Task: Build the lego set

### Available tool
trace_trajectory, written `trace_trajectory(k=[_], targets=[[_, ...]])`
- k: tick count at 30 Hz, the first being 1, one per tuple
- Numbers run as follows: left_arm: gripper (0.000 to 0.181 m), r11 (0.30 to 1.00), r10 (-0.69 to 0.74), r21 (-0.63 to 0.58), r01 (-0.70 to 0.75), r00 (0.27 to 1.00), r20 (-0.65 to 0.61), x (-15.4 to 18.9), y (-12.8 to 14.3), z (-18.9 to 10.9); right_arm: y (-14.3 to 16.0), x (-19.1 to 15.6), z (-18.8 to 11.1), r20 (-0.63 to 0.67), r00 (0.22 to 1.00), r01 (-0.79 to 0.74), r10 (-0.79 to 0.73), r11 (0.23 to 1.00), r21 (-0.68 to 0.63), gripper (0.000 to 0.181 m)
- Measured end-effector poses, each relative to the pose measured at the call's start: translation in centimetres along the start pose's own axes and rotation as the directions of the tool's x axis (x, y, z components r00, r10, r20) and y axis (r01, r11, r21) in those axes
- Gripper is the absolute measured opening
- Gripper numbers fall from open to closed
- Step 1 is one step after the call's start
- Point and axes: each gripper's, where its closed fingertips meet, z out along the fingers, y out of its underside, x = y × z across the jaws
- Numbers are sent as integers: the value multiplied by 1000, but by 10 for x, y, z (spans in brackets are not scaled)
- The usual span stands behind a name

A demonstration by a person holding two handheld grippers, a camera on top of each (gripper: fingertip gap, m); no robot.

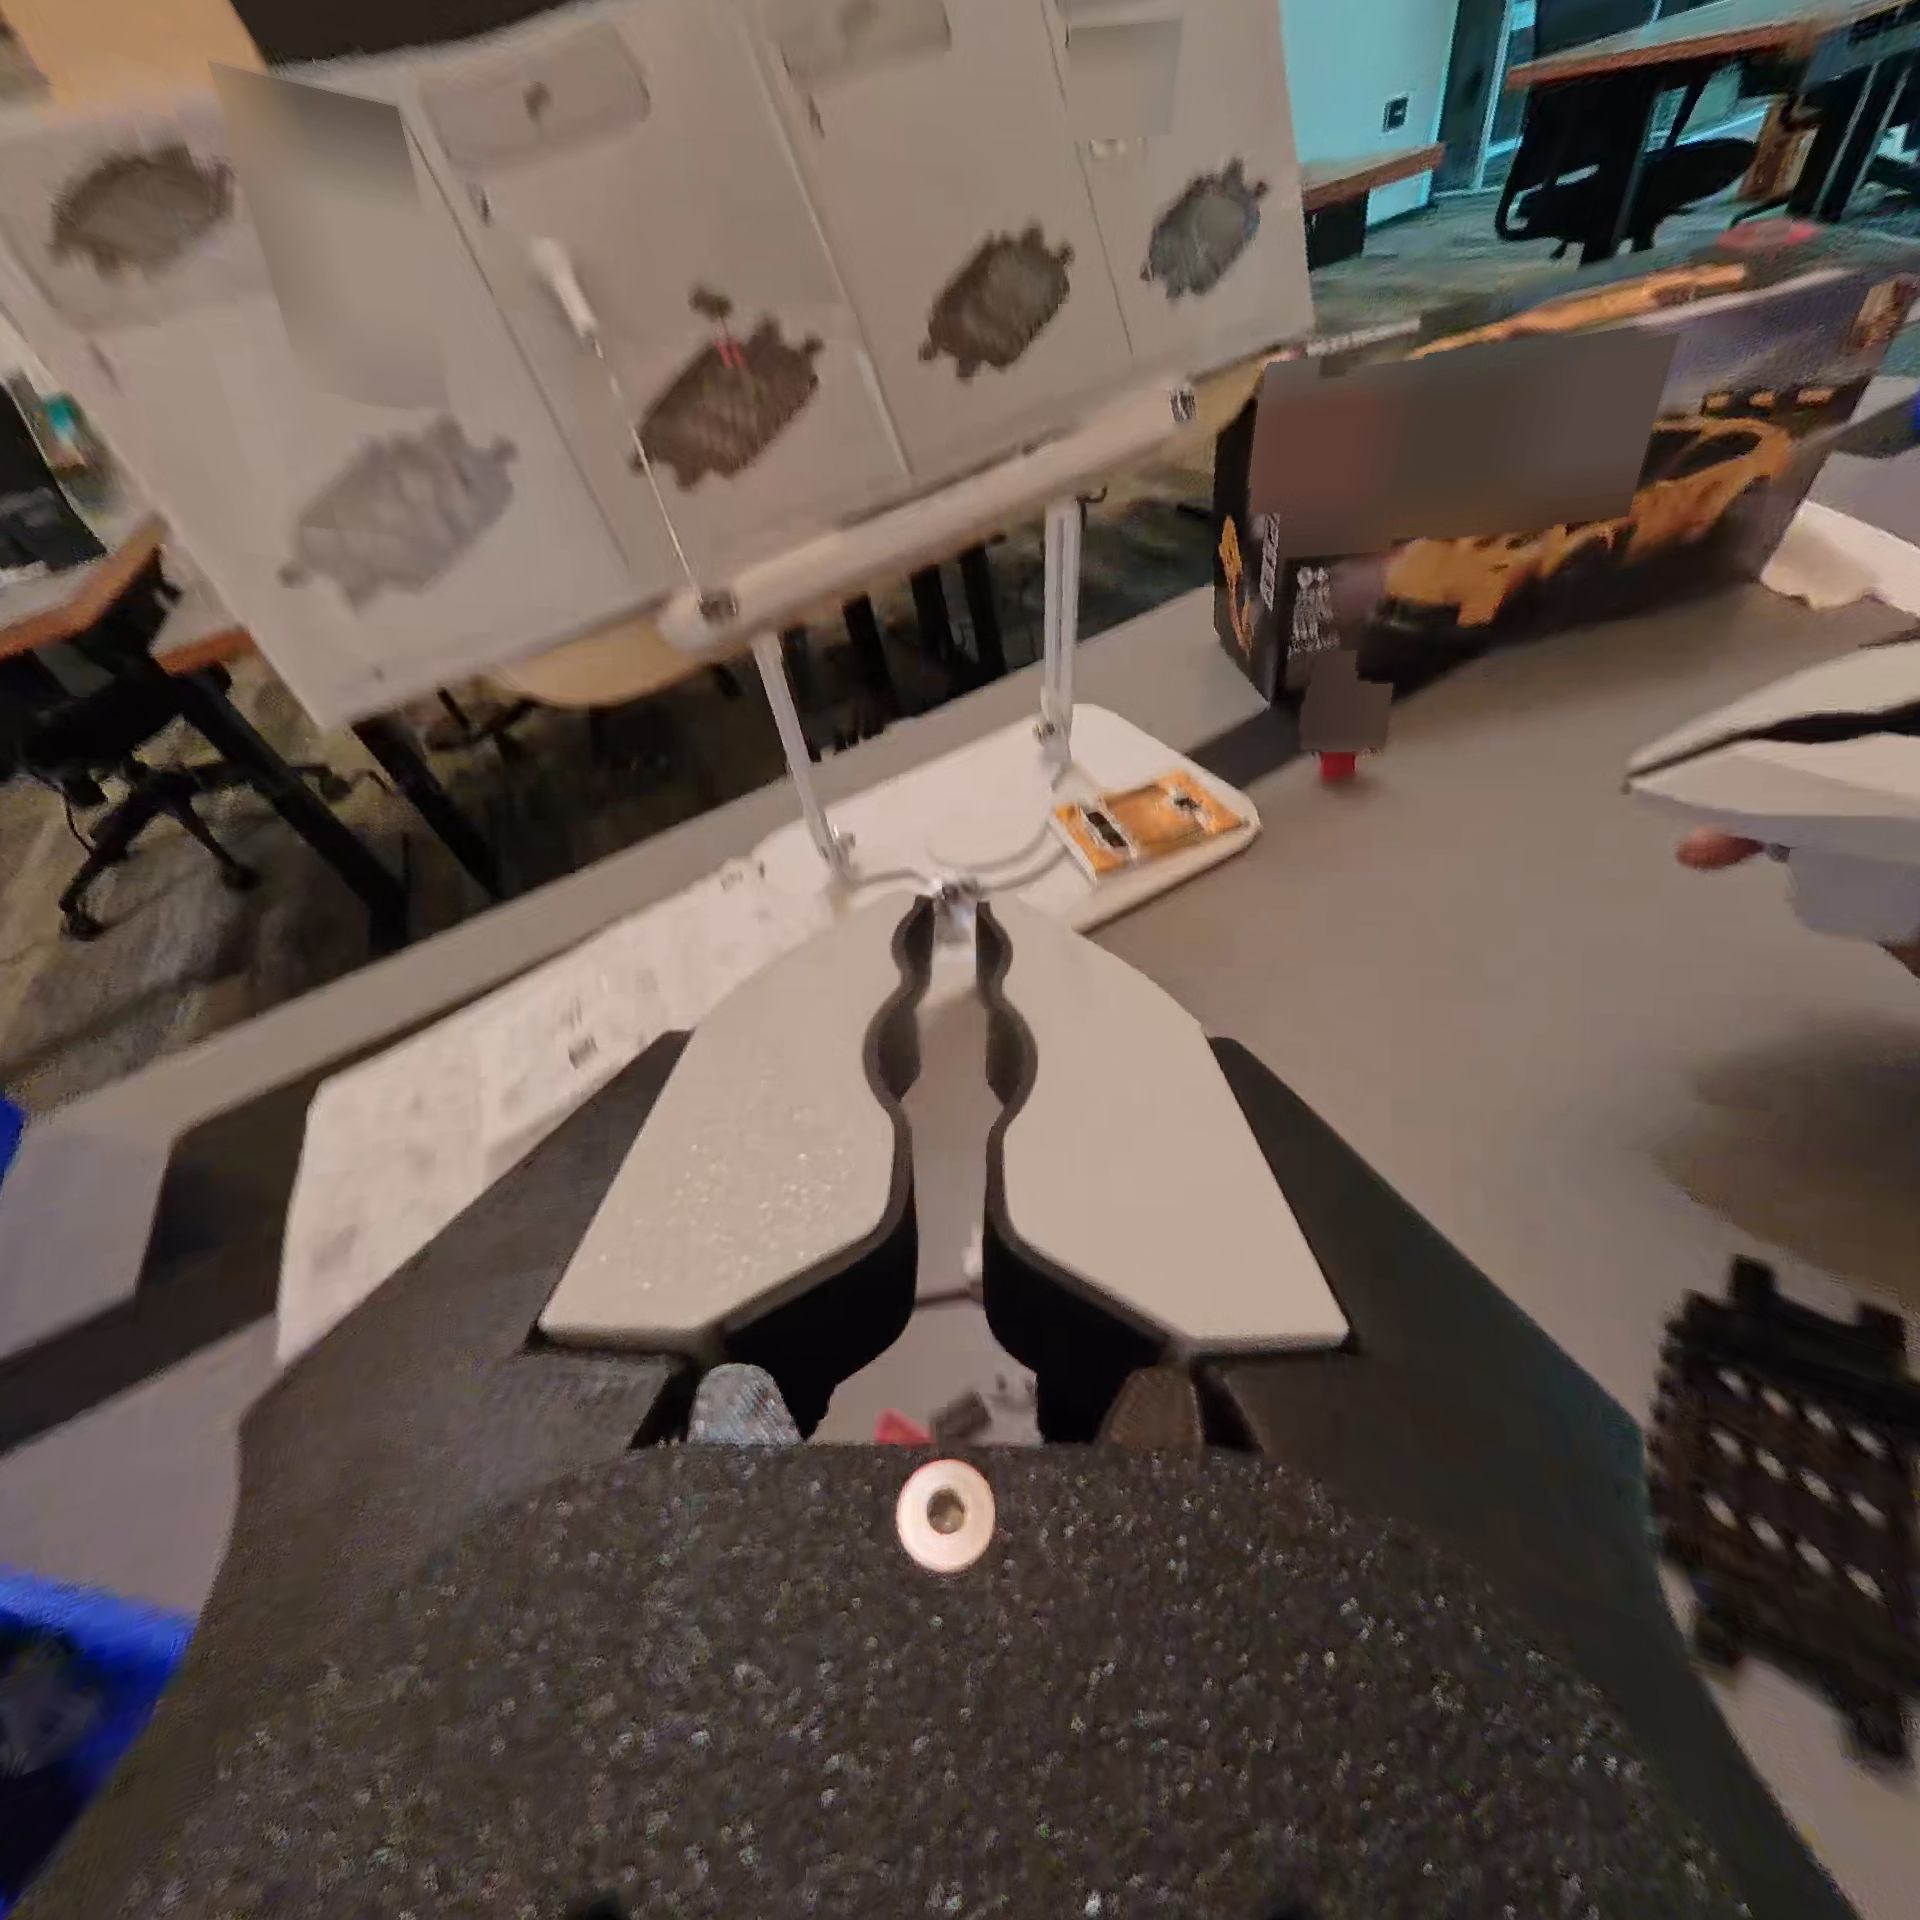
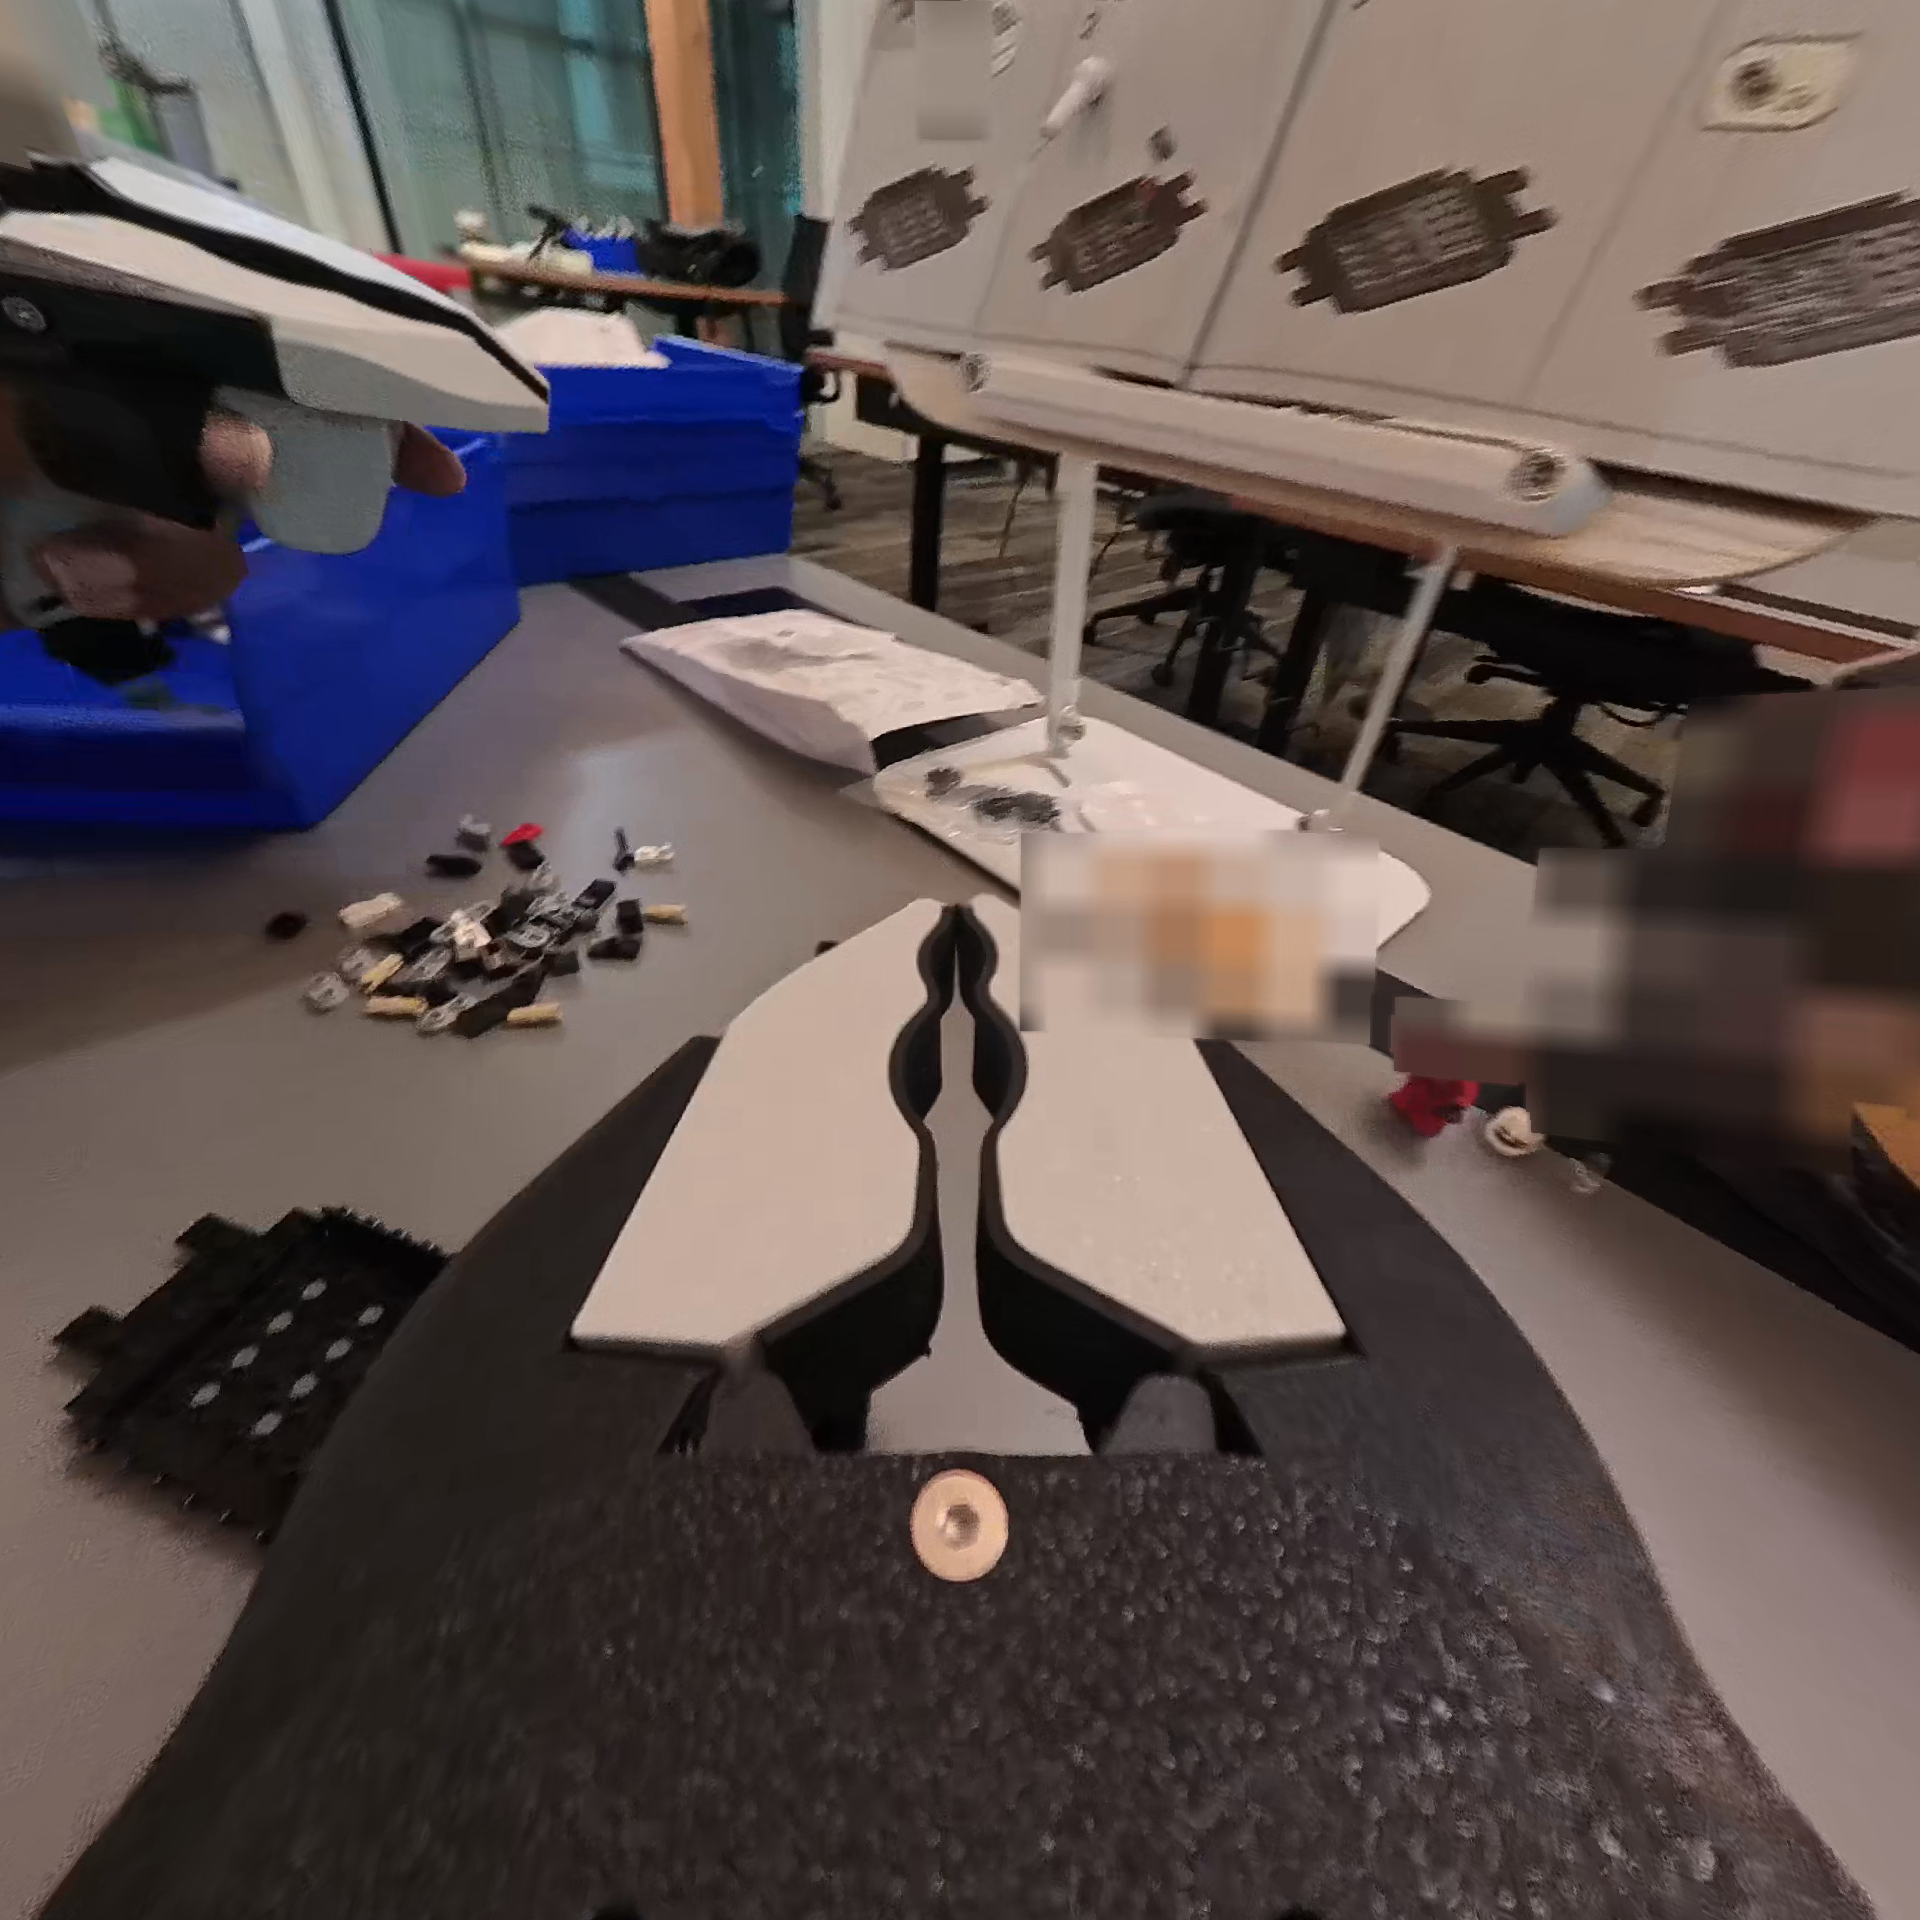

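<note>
My left gripper (image 1: 954,920) is raised over the grey table, its jaws nearly closed on a small pale piece (image 1: 956,914) at the tips. It also shows in the right wrist view (image 2: 535,400), held by a hand at the upper left. My right gripper (image 2: 956,914) is shut and empty, and its tip shows in the left wrist view (image 1: 1636,779). A black studded Lego assembly (image 2: 249,1351) lies flat on the table to its left, also in the left wrist view (image 1: 1787,1507). A pile of small black, clear and tan loose pieces (image 2: 488,945) lies beyond it.
Instruction pages (image 1: 727,312) hang on a white wire stand (image 1: 1143,790) at the table's far edge. The set's box (image 1: 1507,540) stands at the right. Blue bins (image 2: 364,644) stand at the left, with a white bag (image 2: 831,686) behind the pile. A red piece (image 2: 1434,1101) and a white piece (image 2: 1512,1132) lie at the right. The gap from one gripper's tips to the other's is roughly 20 cm. To the black studded Lego assembly (image 2: 249,1351): right tips about 20 cm, left tips about 25 cm. It is also in sight in the left wrist view (image 1: 1802,1558).
</note>
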Motion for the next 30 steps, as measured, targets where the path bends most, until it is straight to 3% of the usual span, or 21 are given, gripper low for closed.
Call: trace_trajectory(k=[4, 8, 14, 18, 24, 30], targets=[[8, 997, -75, -33, 75, 997, 7, 13, 33, -34, 13, -26, 8, 99, 993, 72, -66, 995, -62, 0], [8, 993, -104, -51, 104, 995, 11, 19, 53, -54, 24, -61, 29, 322, 934, 208, -153, 968, -142, 4], [7, 995, -69, -63, 73, 996, 65, 7, 65, -59, 54, -98, 81, 670, 690, 527, -275, 825, -204, 16], [7, 996, -62, -53, 66, 995, 78, 1, 66, -60, 59, -112, 102, 803, 538, 618, -256, 768, -169, 17], [7, 997, -60, -45, 63, 996, 61, 0, 67, -58, 74, -124, 107, 921, 368, 691, -127, 700, -179, 17], [7, 998, -44, -53, 45, 999, 24, 10, 70, -54, 83, -126, 107, 937, 344, 718, -60, 660, -221, 8]])
